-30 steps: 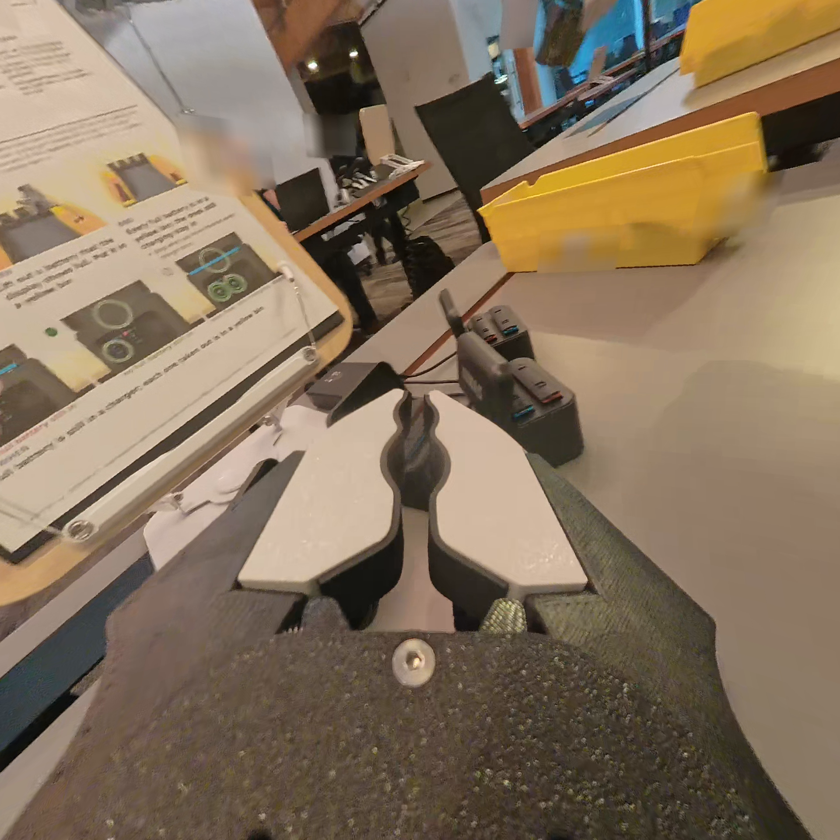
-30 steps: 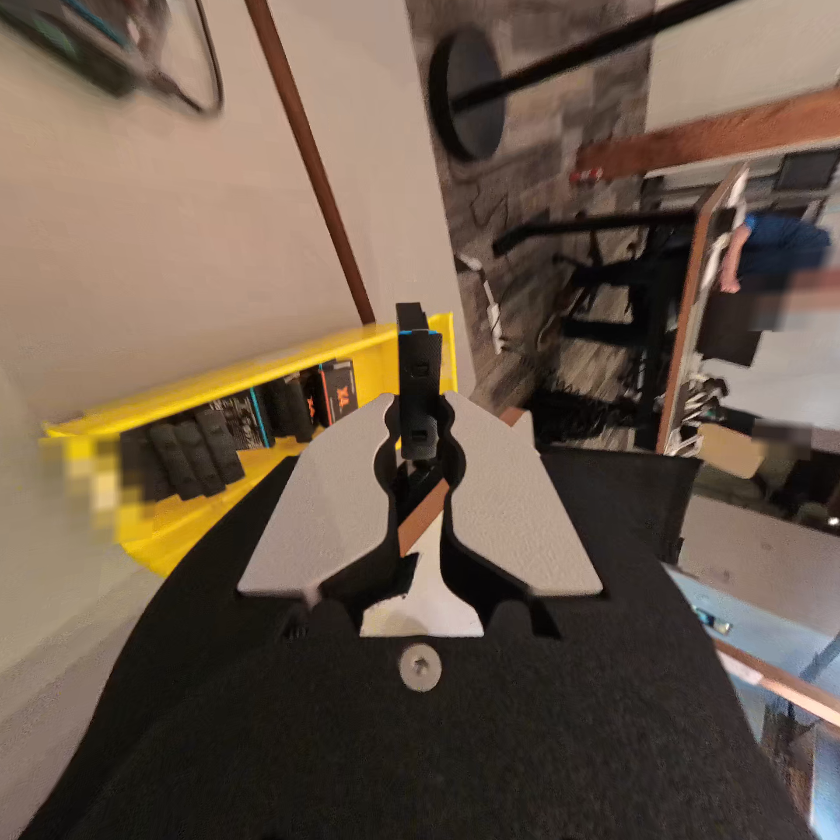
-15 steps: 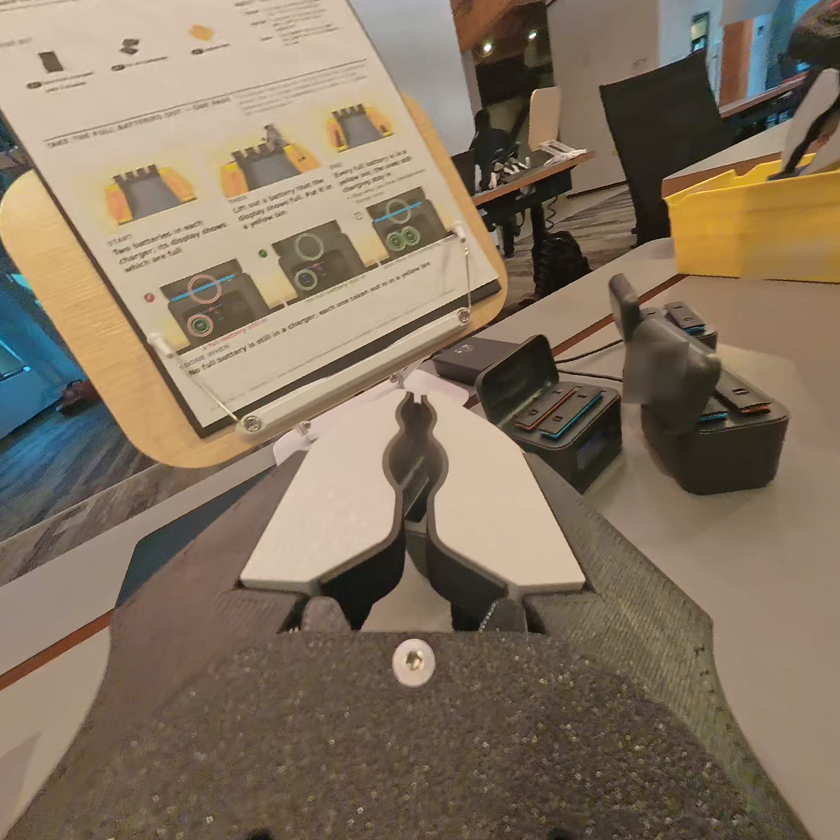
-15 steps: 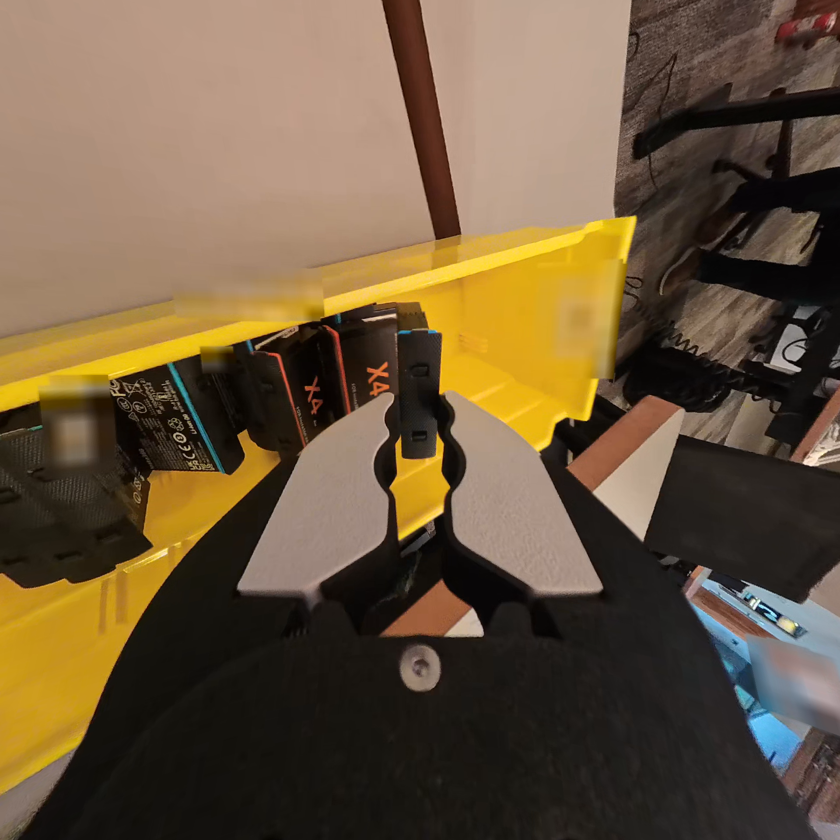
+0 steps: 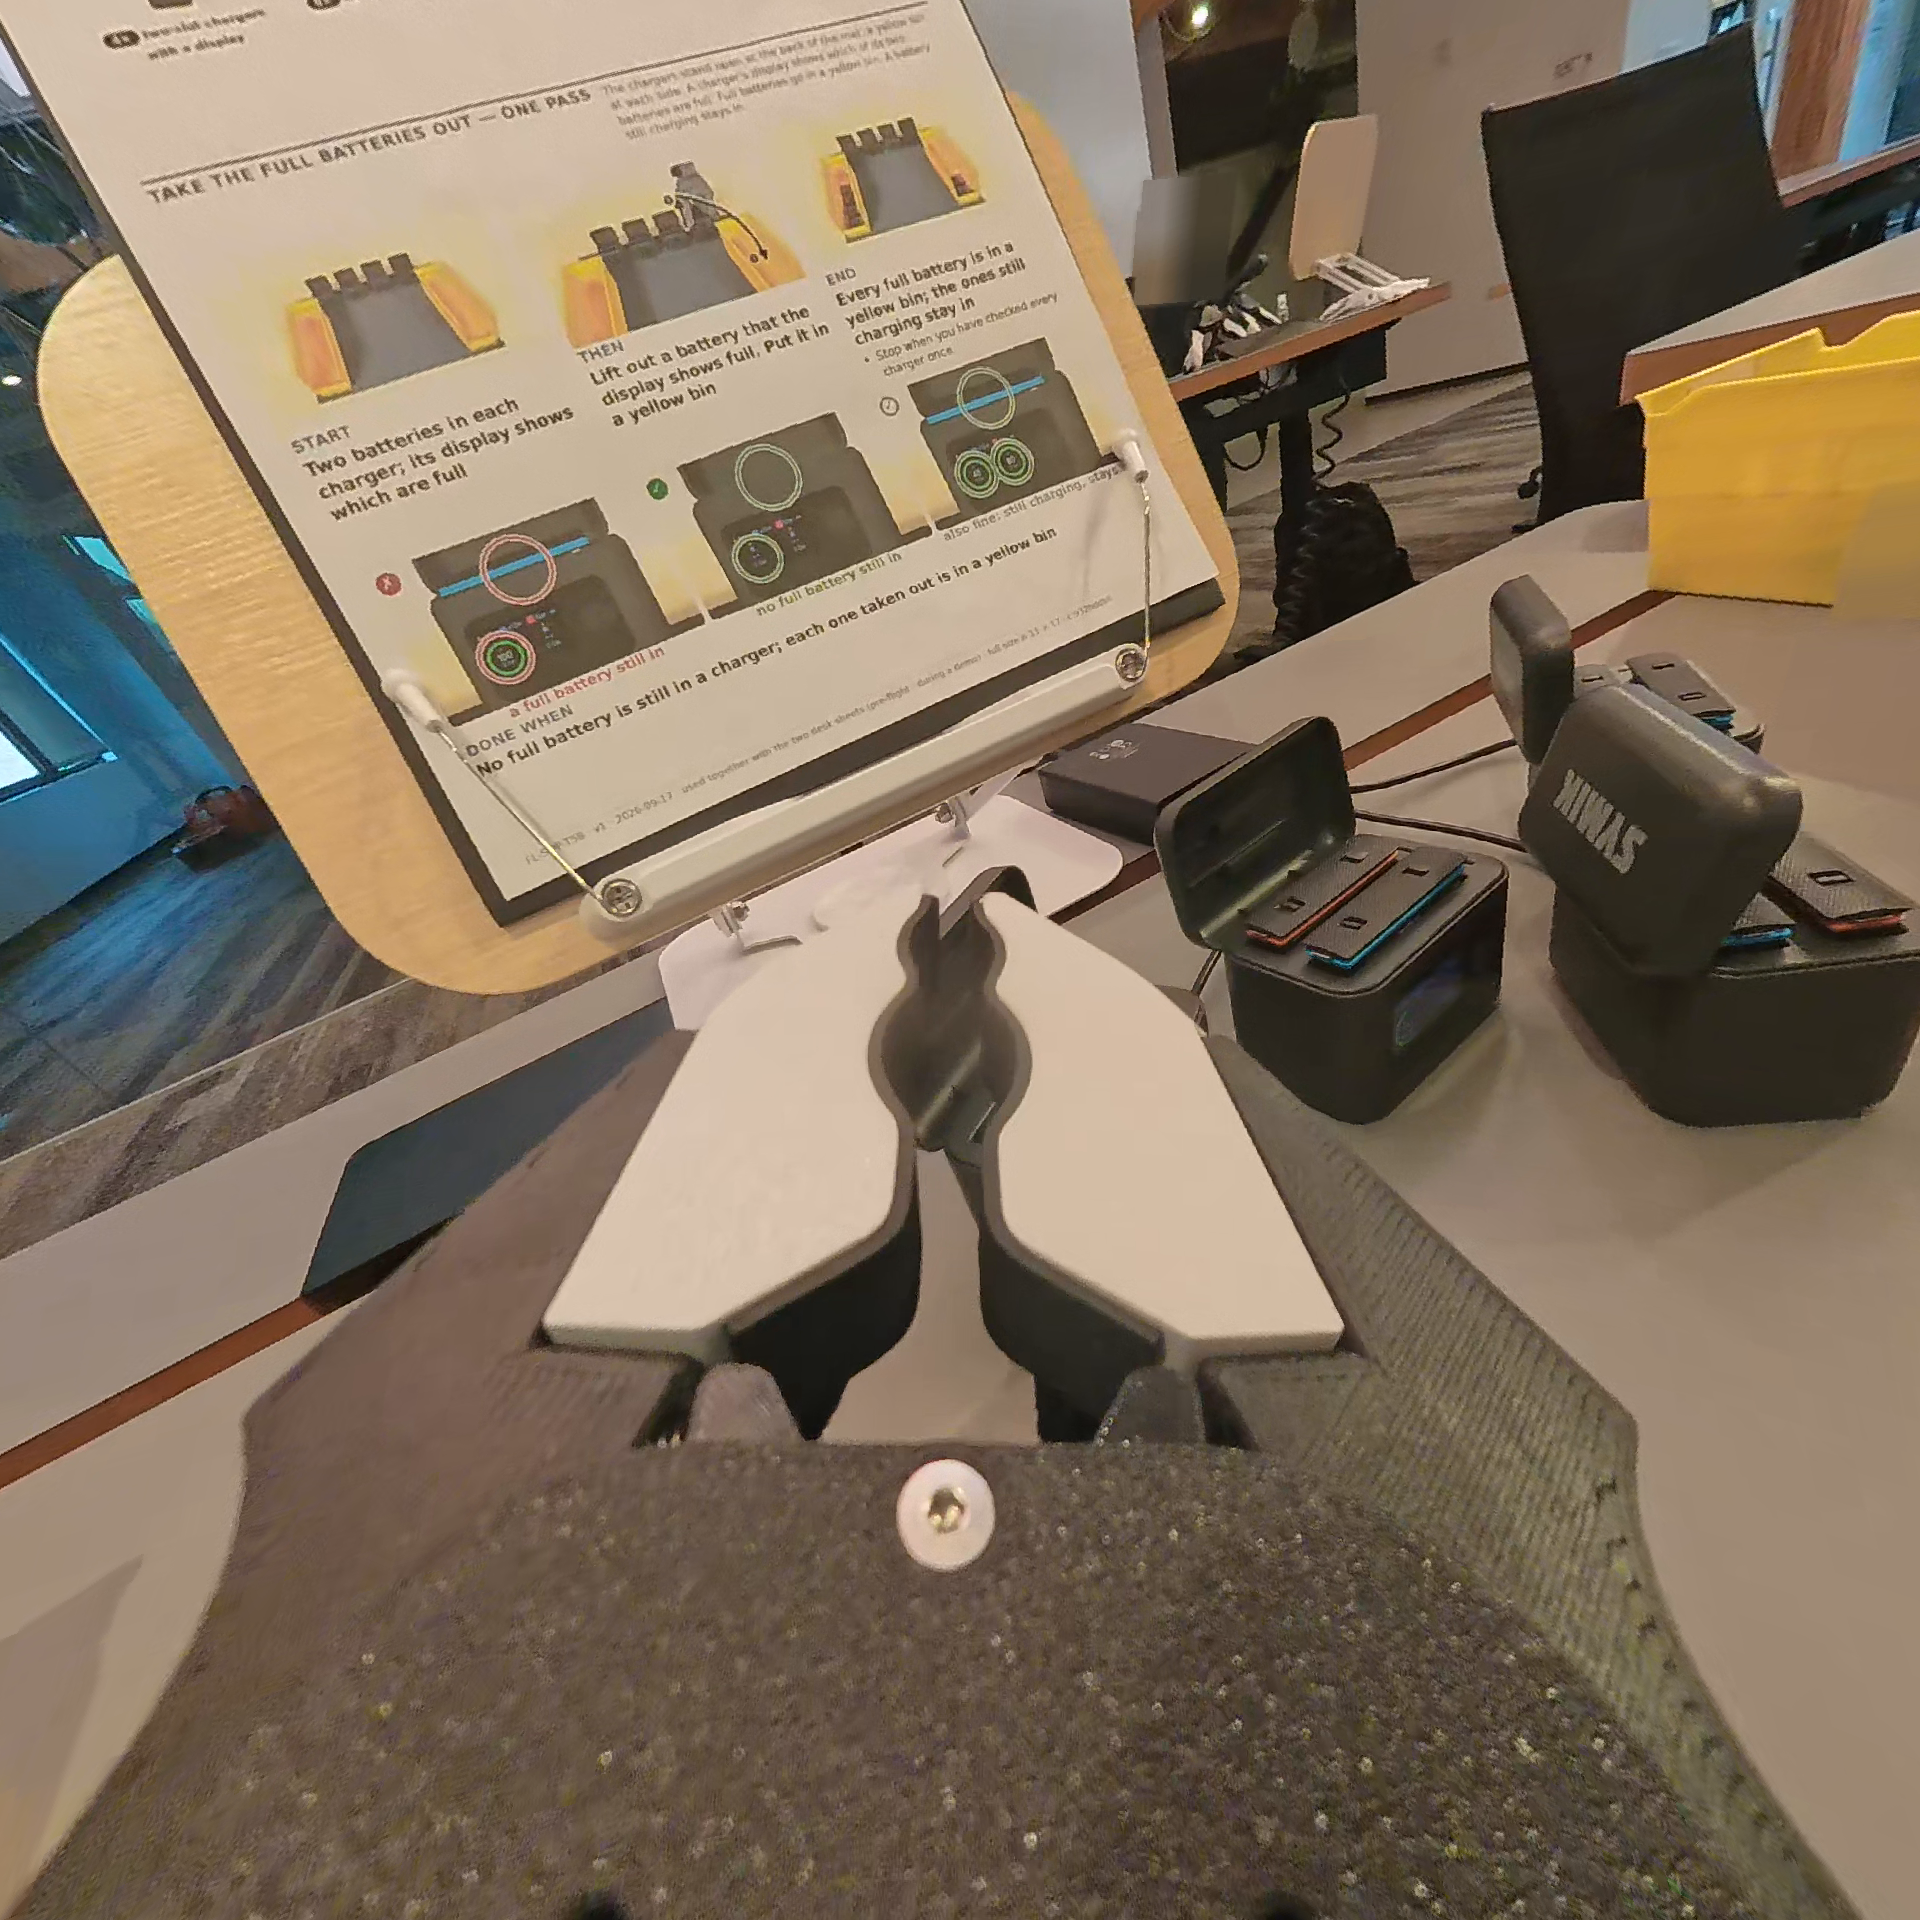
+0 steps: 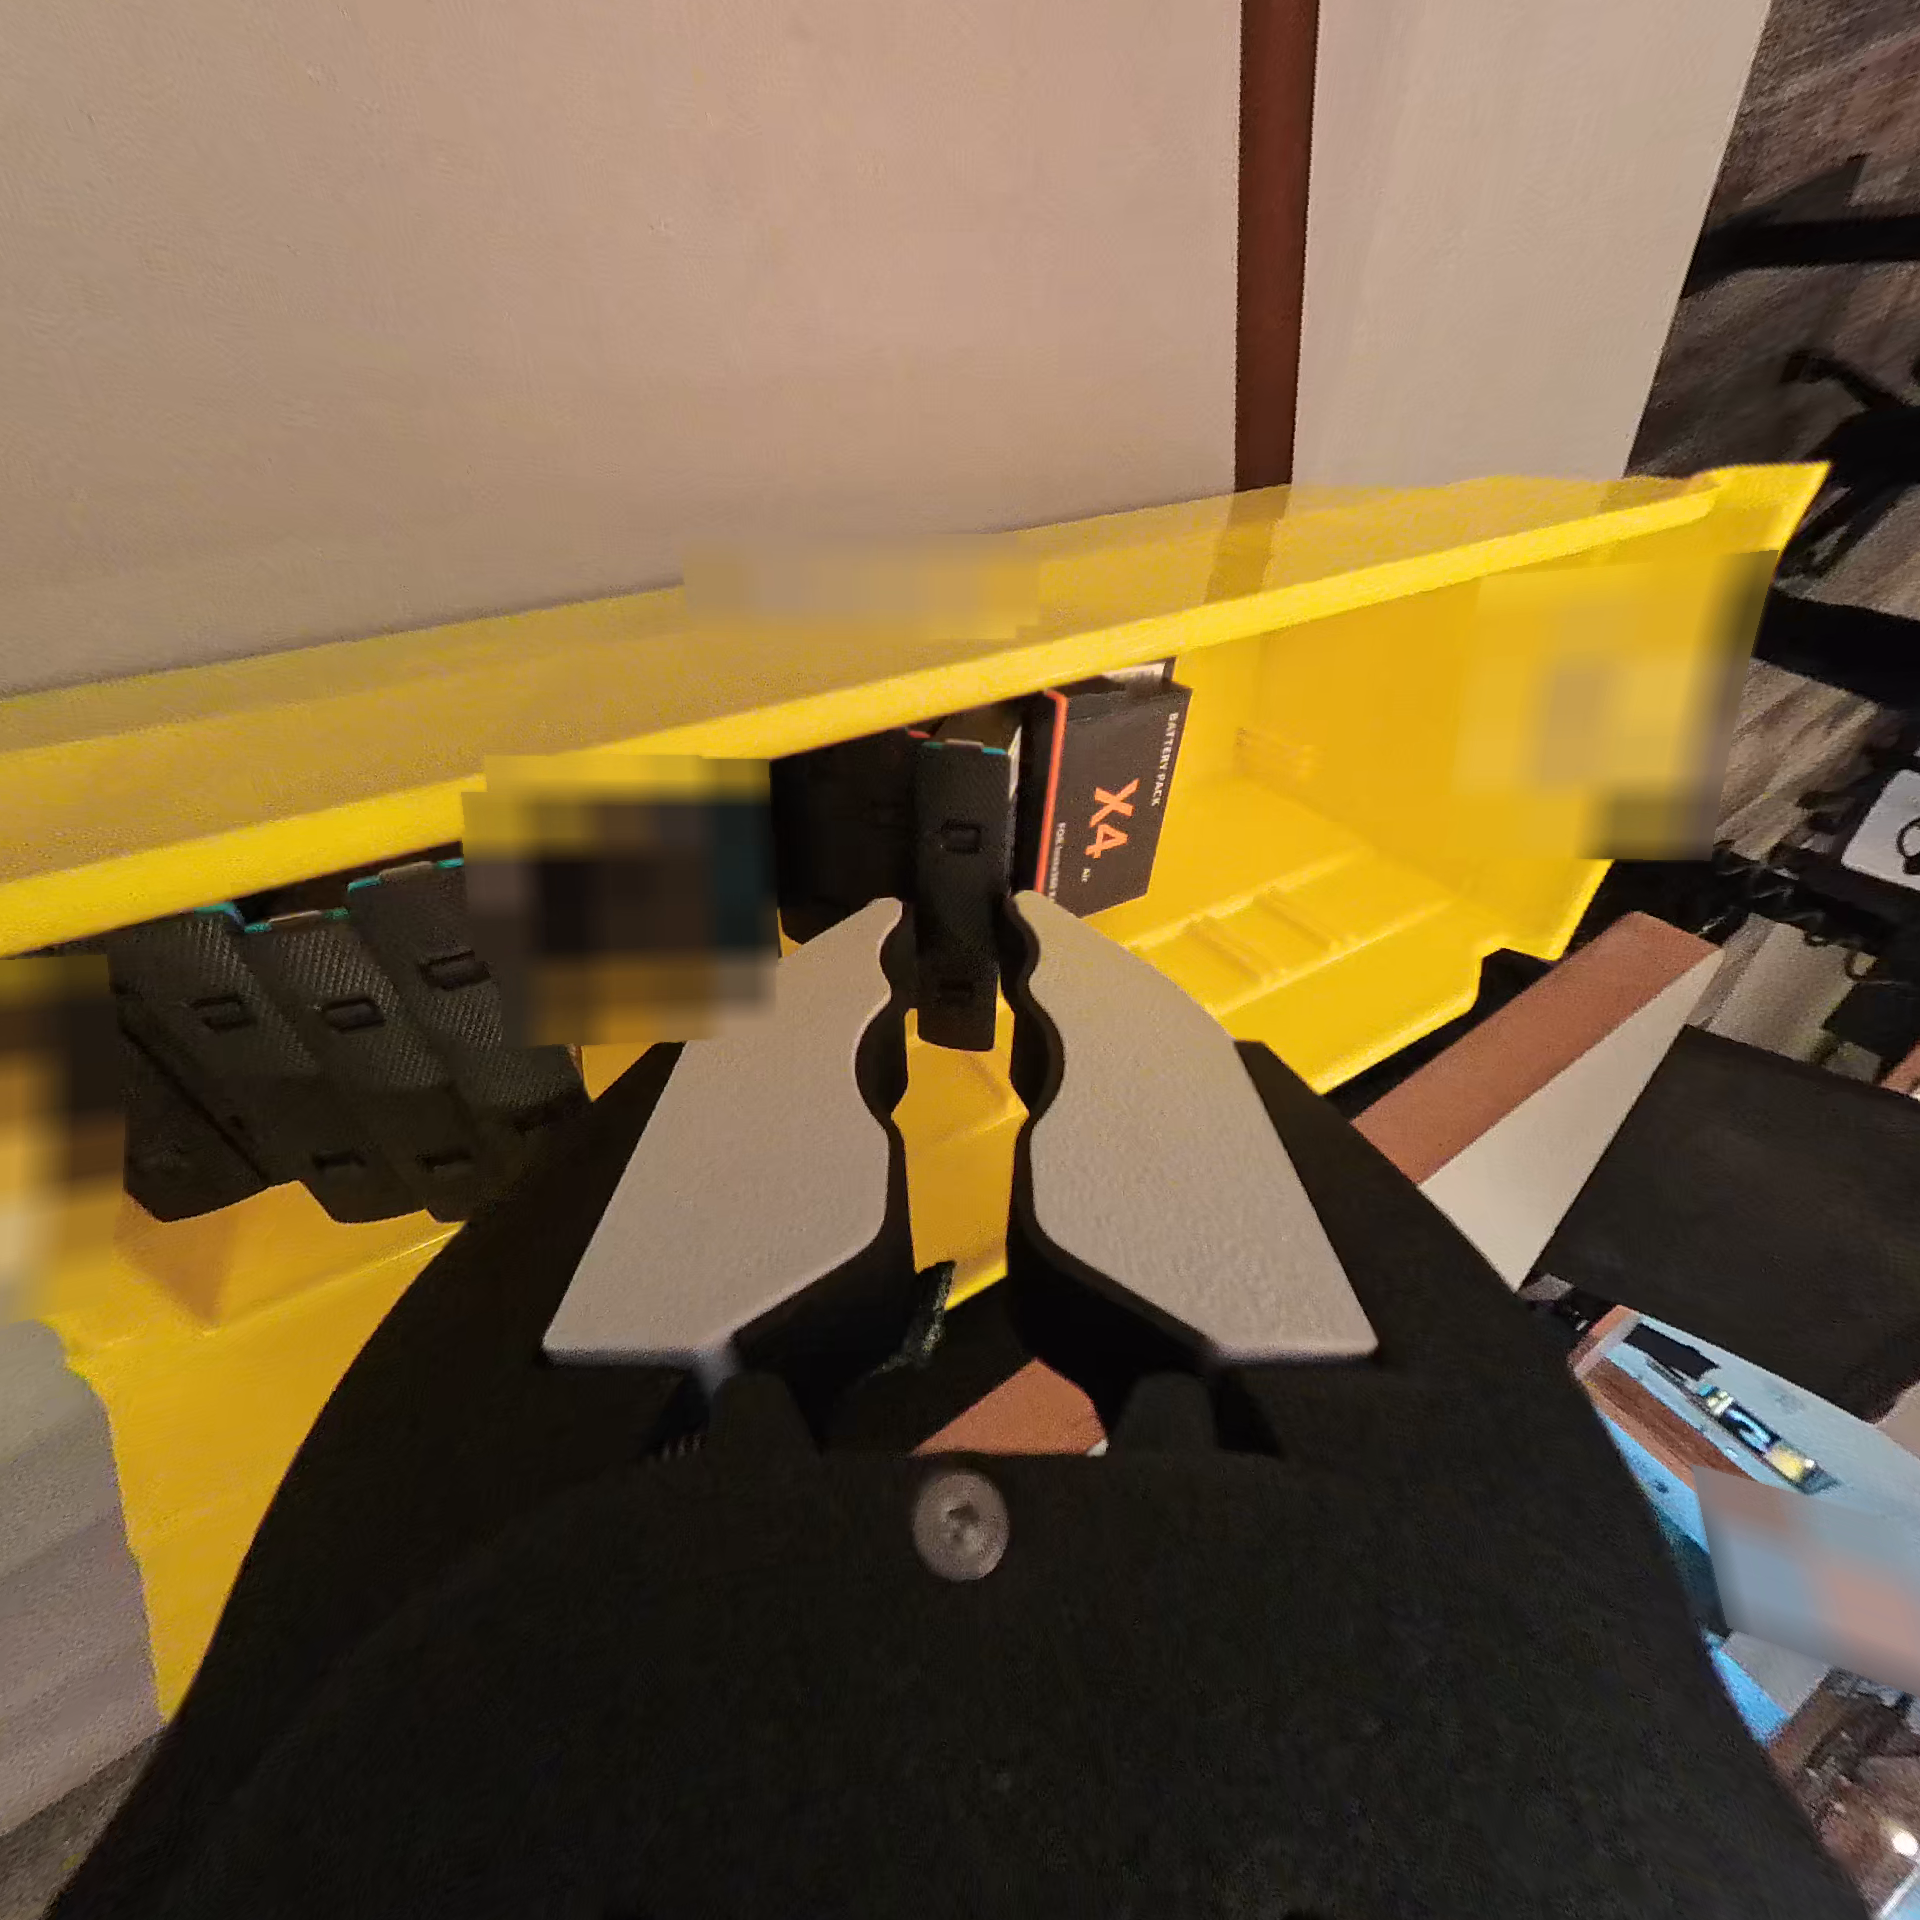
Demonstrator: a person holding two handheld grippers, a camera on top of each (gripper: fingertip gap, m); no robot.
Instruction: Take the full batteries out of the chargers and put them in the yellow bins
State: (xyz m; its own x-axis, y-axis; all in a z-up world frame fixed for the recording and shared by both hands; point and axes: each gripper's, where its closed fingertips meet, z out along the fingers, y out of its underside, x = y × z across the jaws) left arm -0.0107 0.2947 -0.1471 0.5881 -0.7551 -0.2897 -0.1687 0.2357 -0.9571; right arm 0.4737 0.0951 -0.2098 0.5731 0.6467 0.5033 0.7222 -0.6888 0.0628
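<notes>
- My right gripper [image 6: 954, 914] has closed in on the yellow bin [image 6: 1351, 665], and its fingers have parted wider around the battery [image 6: 958, 894].
- My left gripper [image 5: 961, 914] has swung from the far bin toward the instruction board [image 5: 582, 416], bringing the chargers [image 5: 1361, 997] nearer, on its right.

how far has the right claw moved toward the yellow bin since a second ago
Yes, the right claw, shut on a battery, has moved closer to the yellow bin, which fills far more of its view now.
</notes>
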